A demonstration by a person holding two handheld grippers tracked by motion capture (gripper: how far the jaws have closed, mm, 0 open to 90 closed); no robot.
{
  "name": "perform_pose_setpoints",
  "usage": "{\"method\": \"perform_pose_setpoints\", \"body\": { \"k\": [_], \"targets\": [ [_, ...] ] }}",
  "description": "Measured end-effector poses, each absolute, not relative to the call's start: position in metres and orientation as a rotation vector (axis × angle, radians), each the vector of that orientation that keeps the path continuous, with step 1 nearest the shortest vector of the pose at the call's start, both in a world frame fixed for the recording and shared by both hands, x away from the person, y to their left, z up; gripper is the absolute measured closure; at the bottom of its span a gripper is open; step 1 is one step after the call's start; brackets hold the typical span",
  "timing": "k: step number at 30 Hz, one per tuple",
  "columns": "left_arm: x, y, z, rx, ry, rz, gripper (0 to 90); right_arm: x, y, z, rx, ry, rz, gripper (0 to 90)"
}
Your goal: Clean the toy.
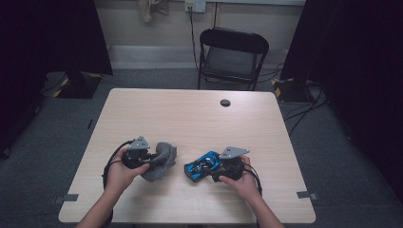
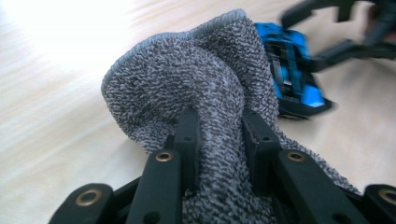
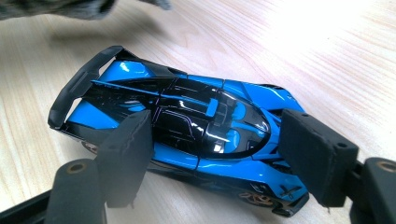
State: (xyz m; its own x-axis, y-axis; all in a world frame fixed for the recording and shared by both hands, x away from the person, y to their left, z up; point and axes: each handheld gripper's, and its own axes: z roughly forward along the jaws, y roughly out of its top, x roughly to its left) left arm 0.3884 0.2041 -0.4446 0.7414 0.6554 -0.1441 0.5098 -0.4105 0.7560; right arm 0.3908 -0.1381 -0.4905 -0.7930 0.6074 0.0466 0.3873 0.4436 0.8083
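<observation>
Wiping the toy car looks to be the step in hand: the left gripper has its jaws closed on a bunched grey cloth, and the right gripper has its jaws set around the blue and black car, one pad on each flank. In the right gripper view the pads sit at or just beside the bodywork, so it reads as a light hold steadying the car on the surface rather than a hard squeeze; whether both pads truly press I cannot tell for certain.

Both things lie near the surface's front edge, the cloth left of the middle, the car just right of it, the two near each other but apart. From the left gripper view, the cloth rises in a fat fold above the jaws, with the car beyond it.

To do this well, my judgement is that the car should stay pinned by its sides at mid-length, so it neither rolls nor pivots when the cloth pushes on it. The cloth ought to meet the car with the loose fold leading, not the hard jaw tips, and stroke along the body from tail wing toward nose. The thin rear wing looks fragile, so gentle pressure there.

No containers are on the surface; nothing here holds anything else.
</observation>
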Motion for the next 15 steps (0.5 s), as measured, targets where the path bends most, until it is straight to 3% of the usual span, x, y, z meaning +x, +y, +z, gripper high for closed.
{"method": "perform_pose_setpoints", "body": {
  "k": [15],
  "targets": [
    [0.437, 0.196, -0.467, 2.080, 0.968, 0.265, 69.7, 0.391, -0.139, -0.491, 0.859, 2.445, 1.276, 26.1]
  ]
}}
